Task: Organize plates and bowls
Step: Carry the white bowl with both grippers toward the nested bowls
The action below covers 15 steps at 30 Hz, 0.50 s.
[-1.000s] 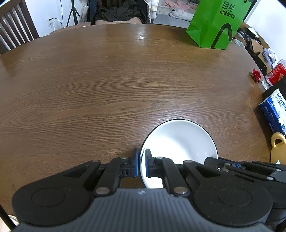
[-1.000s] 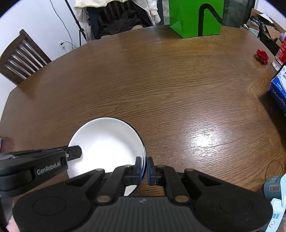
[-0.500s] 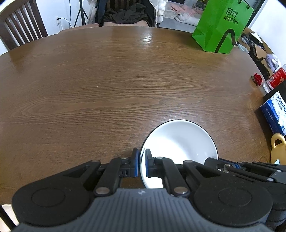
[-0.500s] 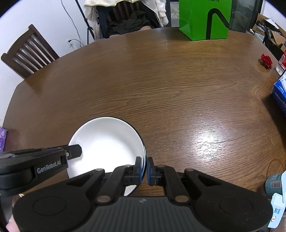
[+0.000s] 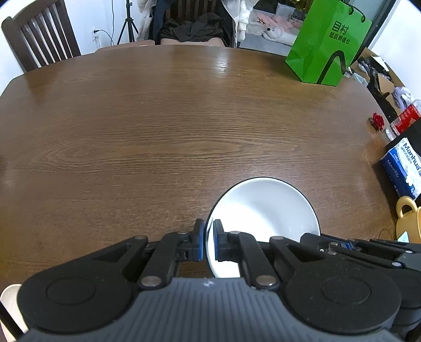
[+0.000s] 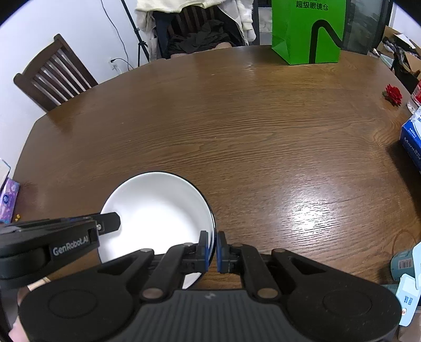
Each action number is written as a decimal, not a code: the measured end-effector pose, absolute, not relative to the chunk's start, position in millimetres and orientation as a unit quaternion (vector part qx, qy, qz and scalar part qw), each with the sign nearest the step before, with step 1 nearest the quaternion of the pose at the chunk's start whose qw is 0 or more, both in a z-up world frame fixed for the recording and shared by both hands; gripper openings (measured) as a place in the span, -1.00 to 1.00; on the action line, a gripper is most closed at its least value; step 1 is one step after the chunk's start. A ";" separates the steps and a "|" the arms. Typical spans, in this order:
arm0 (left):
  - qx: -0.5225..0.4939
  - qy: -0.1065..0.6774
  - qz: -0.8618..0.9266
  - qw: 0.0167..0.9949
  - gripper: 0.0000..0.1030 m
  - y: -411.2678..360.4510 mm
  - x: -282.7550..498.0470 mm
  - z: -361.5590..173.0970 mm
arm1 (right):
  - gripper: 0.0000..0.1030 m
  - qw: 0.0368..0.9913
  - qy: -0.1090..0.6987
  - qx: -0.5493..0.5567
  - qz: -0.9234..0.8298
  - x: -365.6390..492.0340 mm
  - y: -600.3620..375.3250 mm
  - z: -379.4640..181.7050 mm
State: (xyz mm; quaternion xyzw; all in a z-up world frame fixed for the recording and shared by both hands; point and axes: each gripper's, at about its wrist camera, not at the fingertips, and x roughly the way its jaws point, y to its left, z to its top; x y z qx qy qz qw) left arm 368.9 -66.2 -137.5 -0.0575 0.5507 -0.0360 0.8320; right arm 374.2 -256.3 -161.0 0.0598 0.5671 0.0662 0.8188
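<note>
Both claws pinch the white bowl (image 5: 263,210) by opposite rims: left claw (image 5: 208,243), right claw (image 6: 212,251), apparently just clear of the surface (image 5: 158,131) near its near edge. Keep both level and moving together so it cannot tip.

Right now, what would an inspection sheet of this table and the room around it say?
Surface: brown wooden table, glossy, with glare patches.
Job's things: one white bowl with dark rim, held between the two grippers; whether it touches the table cannot be told.
Clutter: green paper bag, red flower, blue tissue box, yellow container, purple tissue pack.
Grippers: left gripper shut on the bowl's left rim; right gripper shut on its right rim.
Cables: one cord at a wall socket, beside a tripod.
Surroundings: wooden chair, second chair piled with clothes.
</note>
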 end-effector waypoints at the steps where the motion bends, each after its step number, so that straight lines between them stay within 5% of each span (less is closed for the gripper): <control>1: -0.058 0.550 -0.036 0.833 -0.85 -65.3 367.0 -136.6 | -0.89 0.819 0.567 0.059 0.067 372.4 -255.8 -160.1; 15: -0.067 0.541 -0.025 0.838 -0.85 -54.1 338.8 -125.6 | -0.89 0.822 0.562 0.050 0.082 352.9 -247.2 -148.2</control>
